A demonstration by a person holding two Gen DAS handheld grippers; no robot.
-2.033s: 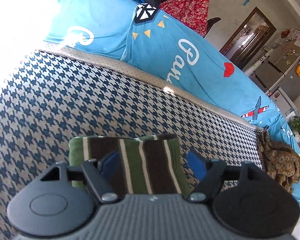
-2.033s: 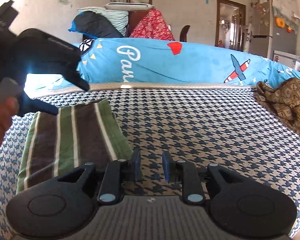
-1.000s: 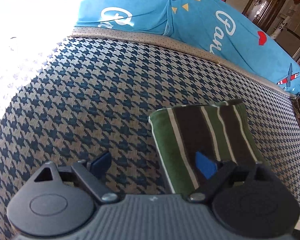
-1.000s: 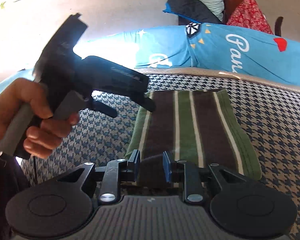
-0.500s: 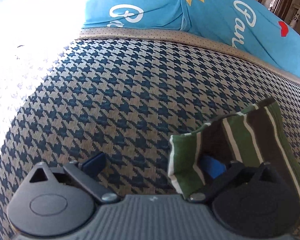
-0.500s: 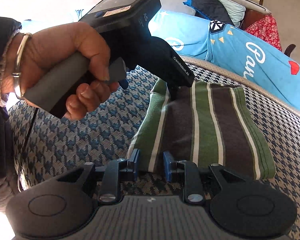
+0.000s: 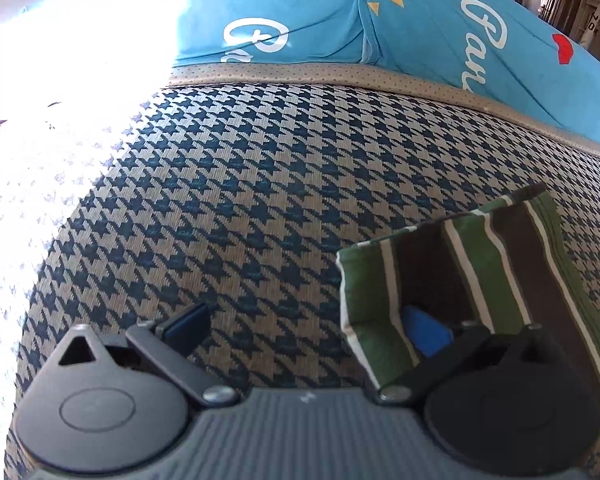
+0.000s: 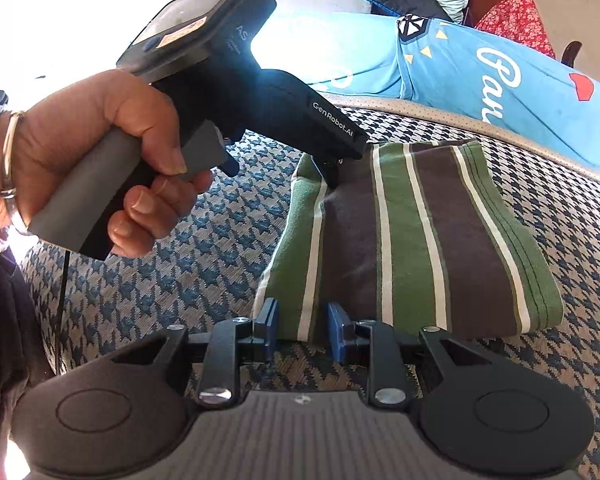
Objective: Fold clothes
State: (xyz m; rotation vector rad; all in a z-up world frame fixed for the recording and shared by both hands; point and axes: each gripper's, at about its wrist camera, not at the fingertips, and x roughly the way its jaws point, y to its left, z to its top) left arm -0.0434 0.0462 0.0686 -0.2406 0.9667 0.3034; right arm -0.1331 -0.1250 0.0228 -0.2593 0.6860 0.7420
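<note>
A folded garment [image 7: 480, 264] in green, brown and white stripes lies on the houndstooth cushion [image 7: 260, 200]. My left gripper [image 7: 304, 322] stands wide open. Its right finger [image 7: 424, 334] is tucked under the garment's left corner, which is lifted and draped over it. Its left finger rests over bare cushion. In the right wrist view a hand [image 8: 100, 152] holds that gripper at the garment's [image 8: 420, 240] far-left corner. My right gripper [image 8: 302, 330] sits low at the near-left corner with a narrow gap. The cloth edge lies between its pads, with no visible pinch.
A bright blue cover [image 7: 420, 40] with white lettering runs along the back edge of the cushion [image 8: 180, 280]. Strong sunlight washes out the left side. Pillows and a red floral cloth [image 8: 516, 20] are piled behind the blue cover.
The left gripper opened wider and slid its right finger under the garment's corner, lifting it. The right gripper came closer and lower, reaching the garment's near-left corner.
</note>
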